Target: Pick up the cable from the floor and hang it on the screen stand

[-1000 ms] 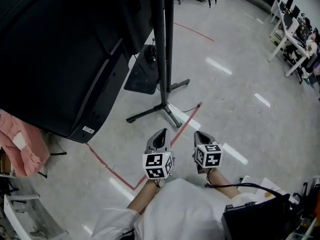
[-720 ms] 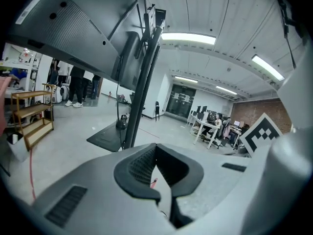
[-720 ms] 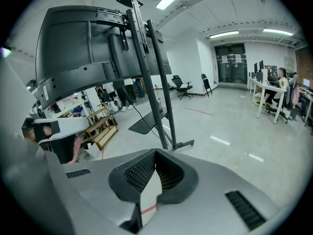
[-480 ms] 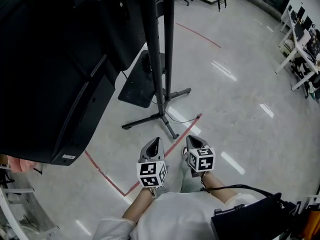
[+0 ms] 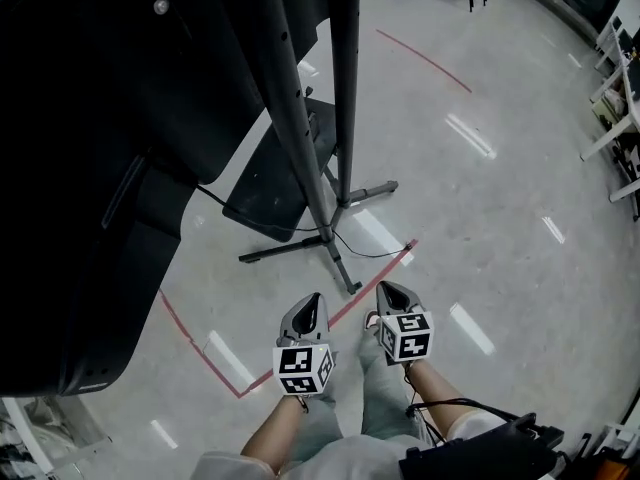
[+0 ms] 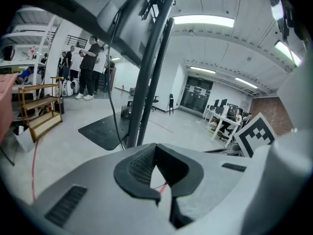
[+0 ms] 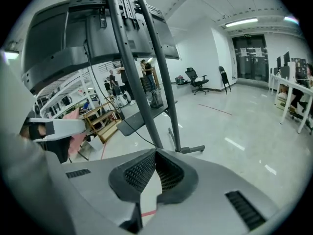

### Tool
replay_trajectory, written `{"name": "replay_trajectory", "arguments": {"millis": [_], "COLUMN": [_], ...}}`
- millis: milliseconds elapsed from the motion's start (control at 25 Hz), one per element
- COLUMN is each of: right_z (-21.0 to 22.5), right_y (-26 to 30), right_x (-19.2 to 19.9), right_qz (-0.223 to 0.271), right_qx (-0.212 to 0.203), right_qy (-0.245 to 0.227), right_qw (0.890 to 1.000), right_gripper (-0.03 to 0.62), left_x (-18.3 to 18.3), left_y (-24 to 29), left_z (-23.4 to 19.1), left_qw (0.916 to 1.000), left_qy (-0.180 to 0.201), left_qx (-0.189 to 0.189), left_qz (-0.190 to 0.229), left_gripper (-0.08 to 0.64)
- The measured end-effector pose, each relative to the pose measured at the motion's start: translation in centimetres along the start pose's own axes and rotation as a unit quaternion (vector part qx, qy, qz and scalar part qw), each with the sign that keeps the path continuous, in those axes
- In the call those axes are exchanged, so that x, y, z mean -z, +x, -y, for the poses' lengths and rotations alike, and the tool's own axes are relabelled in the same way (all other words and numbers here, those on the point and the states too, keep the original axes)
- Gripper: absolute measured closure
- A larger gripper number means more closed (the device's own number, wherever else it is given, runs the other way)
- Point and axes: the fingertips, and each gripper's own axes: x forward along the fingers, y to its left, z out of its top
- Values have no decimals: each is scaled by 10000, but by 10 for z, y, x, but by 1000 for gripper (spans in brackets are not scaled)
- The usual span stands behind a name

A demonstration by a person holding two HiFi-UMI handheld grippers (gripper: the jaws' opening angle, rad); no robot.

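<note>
Looking steeply down at a pale floor [image 5: 500, 218], right at the foot of the screen stand [image 5: 345, 78]. Holding the left gripper [image 5: 312, 304] and the right gripper [image 5: 392, 292] side by side, low in front of the body, apart from each other and pointed toward the stand's base legs. Clenched on the left, pads meeting at the tips, nothing pinched between them. Same on the right: closed up and carrying nothing. And there, down on the floor, a thin black cable [image 5: 372, 256], trailing out from between the stand's legs and curling over to the end of the red tape line [image 5: 205, 351], just ahead of the right gripper and touched by neither tong. Up the left side, a big dark screen [image 5: 90, 168] mounted on the poles. Beyond the poles, a flat black mat [image 5: 260, 188] lying on the floor.
</note>
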Motion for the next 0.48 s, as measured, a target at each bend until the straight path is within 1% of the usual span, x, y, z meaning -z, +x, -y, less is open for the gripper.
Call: {"name": "replay_trajectory", "arguments": {"millis": [80, 200, 480], "right_z": [14, 34, 90], "right_y": [34, 95, 254], "right_x": [15, 46, 151], "right_qz": [12, 105, 283], "right_qx": [-97, -239, -557], "right_qy": [-48, -118, -338], "right_qw": [9999, 9996, 9975], "right_gripper": [574, 574, 571], "left_x": [24, 74, 221], "left_y": [28, 78, 197], "left_z": [-13, -40, -108], "left_qw": [10000, 9999, 9993], "left_qy": [9, 17, -213], "left_qx": [-40, -110, -297], "left_qz": [-27, -30, 127], "left_gripper": [557, 557, 557]}}
